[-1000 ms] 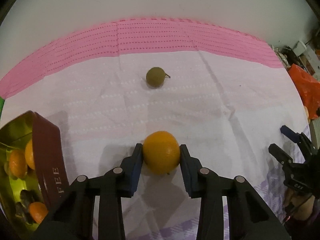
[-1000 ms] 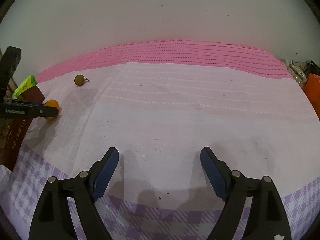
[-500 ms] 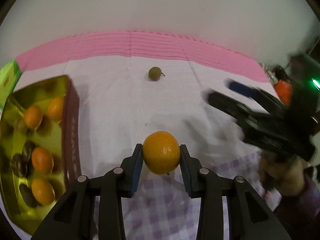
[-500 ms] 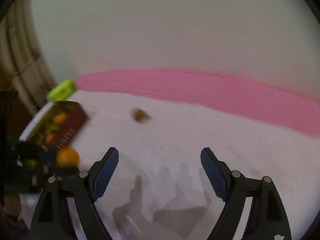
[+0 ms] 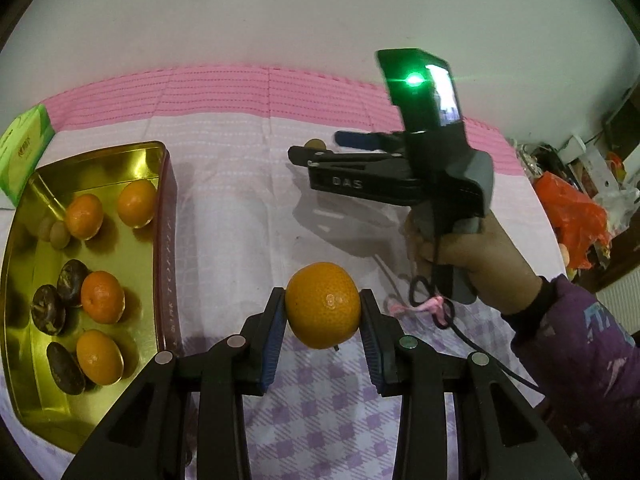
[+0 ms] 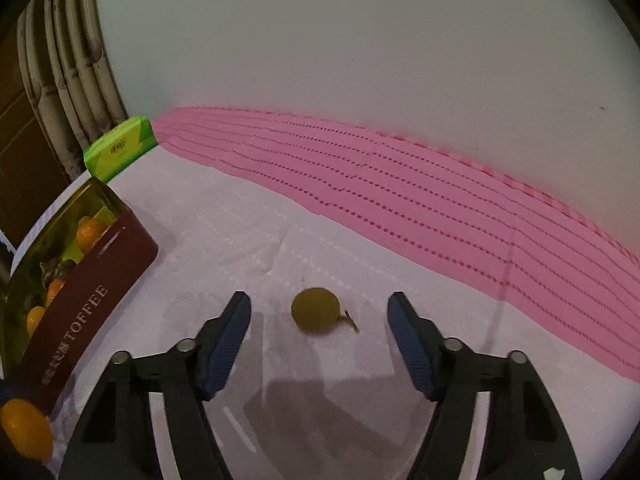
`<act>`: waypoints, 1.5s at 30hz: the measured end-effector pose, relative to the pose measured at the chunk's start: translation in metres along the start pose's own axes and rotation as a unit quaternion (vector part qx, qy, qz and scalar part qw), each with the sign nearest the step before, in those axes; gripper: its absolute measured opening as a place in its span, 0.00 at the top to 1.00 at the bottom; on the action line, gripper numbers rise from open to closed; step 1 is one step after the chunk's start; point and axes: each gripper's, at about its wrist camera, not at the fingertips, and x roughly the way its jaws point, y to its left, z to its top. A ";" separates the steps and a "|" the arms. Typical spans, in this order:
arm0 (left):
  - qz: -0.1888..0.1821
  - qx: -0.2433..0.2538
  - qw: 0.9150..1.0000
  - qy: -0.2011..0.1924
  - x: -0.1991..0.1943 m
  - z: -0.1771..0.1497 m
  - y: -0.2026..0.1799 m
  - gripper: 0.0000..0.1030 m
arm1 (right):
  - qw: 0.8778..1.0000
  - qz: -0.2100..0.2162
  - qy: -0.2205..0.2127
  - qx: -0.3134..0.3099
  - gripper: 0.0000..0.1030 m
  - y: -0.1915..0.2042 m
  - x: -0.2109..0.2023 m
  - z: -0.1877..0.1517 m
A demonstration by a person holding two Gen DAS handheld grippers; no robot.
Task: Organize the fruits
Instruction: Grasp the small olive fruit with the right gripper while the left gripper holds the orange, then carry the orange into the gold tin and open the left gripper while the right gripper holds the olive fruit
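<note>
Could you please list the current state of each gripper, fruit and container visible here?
Left gripper: shut on the round orange mandarin, held above the cloth.
Right gripper: open, fingers either side of the small olive-green fruit.
Small olive-green fruit: lying loose on the cloth, ungripped.
Gold-lined toffee tin: open, holding mandarins and dark fruits.
Green carton: closed.

A home, most likely: the table wears a pink-bordered tablecloth (image 6: pixel 400 184) against a plain white wall (image 6: pixel 360 40), with a radiator (image 6: pixel 60 80) left of it (blurred, so perhaps piping) and household clutter (image 5: pixel 576 184) at its right end.
</note>
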 end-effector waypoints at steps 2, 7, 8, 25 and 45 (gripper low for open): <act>0.003 0.000 1.000 -0.001 0.000 0.000 0.002 0.64 | 1.000 -0.007 0.024 -0.008 0.68 0.002 0.010 0.000; 0.005 -0.001 1.000 -0.006 -0.008 -0.002 -0.001 0.64 | 1.000 -0.011 0.012 0.001 0.72 0.003 -0.013 -0.013; 0.006 -0.001 1.000 -0.009 -0.009 -0.003 -0.002 0.64 | 1.000 -0.010 0.005 0.012 0.72 0.001 -0.025 -0.021; 0.018 -0.004 0.999 -0.030 -0.055 -0.045 -0.005 0.64 | 0.974 -0.155 -0.007 0.165 0.72 -0.039 -0.127 -0.152; 0.128 -0.084 0.986 -0.066 -0.107 -0.072 0.112 0.64 | 0.973 -0.168 0.002 0.157 0.71 -0.033 -0.114 -0.143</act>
